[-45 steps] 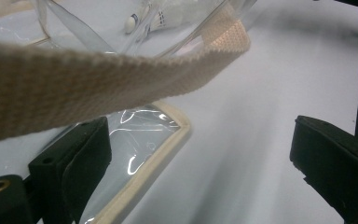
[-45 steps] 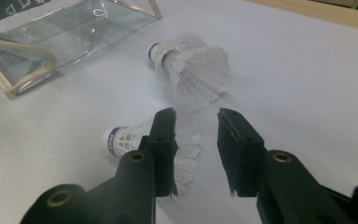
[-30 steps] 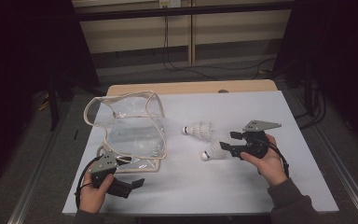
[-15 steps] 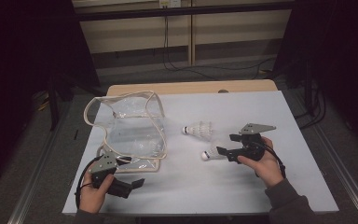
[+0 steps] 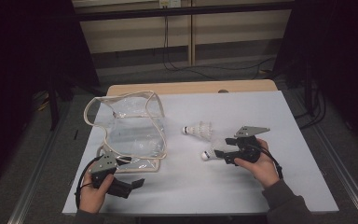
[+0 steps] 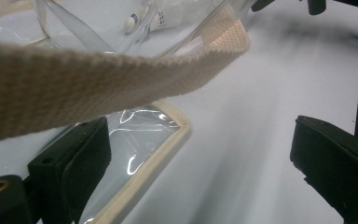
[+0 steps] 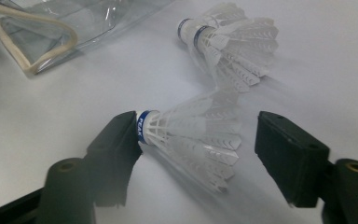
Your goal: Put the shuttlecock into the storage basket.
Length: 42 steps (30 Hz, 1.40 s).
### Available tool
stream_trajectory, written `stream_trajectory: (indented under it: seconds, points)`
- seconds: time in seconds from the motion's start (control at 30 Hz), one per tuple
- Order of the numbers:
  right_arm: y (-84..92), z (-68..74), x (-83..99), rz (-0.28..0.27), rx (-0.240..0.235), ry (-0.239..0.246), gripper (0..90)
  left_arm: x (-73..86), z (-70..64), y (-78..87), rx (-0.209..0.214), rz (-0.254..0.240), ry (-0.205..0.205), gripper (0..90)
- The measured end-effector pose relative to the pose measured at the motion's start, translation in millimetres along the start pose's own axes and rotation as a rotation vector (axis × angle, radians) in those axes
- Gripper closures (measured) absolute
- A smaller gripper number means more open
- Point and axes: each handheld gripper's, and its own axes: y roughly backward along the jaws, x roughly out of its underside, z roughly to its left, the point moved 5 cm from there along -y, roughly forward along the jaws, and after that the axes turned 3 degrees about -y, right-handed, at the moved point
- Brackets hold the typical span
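Note:
Two white feather shuttlecocks lie on the white table (image 5: 261, 186). The nearer shuttlecock (image 5: 211, 153) (image 7: 191, 135) lies between the jaws of my right gripper (image 5: 224, 150) (image 7: 196, 126). Its blue-banded cork rests against one pad, and the other pad stands clear of the feathers. These jaws have just been closing around it. The farther shuttlecock (image 5: 199, 129) (image 7: 228, 42) lies just beyond. My left gripper (image 5: 133, 171) (image 6: 200, 140) is open at the near corner of a clear plastic bag (image 5: 130, 126) (image 6: 135, 140) with beige trim. The bag's beige strap (image 6: 98, 79) crosses above its jaws.
The bag stands open on the left half of the table, its corner also in the right gripper view (image 7: 51, 23). A wooden edge (image 5: 191, 87) runs along the back of the table, with a dark floor and cables beyond.
The right gripper has shifted slightly at the nearer shuttlecock. The left hand and the bag have stayed where they were.

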Motion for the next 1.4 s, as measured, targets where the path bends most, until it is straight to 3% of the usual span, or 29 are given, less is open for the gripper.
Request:
stream_trajectory:
  seconds: [0.63,0.97,1.2,1.4]
  points:
    - [-5.9,6.0,6.5,0.047,-0.044,0.042,55.2,0.0,-0.1,0.0,0.000,0.000,0.000,5.1]
    - [-7.4,9.0,8.7,0.073,-0.060,0.070,75.2,0.0,-0.2,0.1,0.000,0.000,0.000,5.1]
    - [-5.2,10.3,8.6,0.076,-0.103,0.053,89.2,0.1,-0.2,0.0,0.000,0.000,0.000,5.1]
    - [-1.9,5.2,6.7,0.061,-0.097,0.028,90.0,0.1,-0.3,0.2,-0.001,0.001,0.001,5.1]
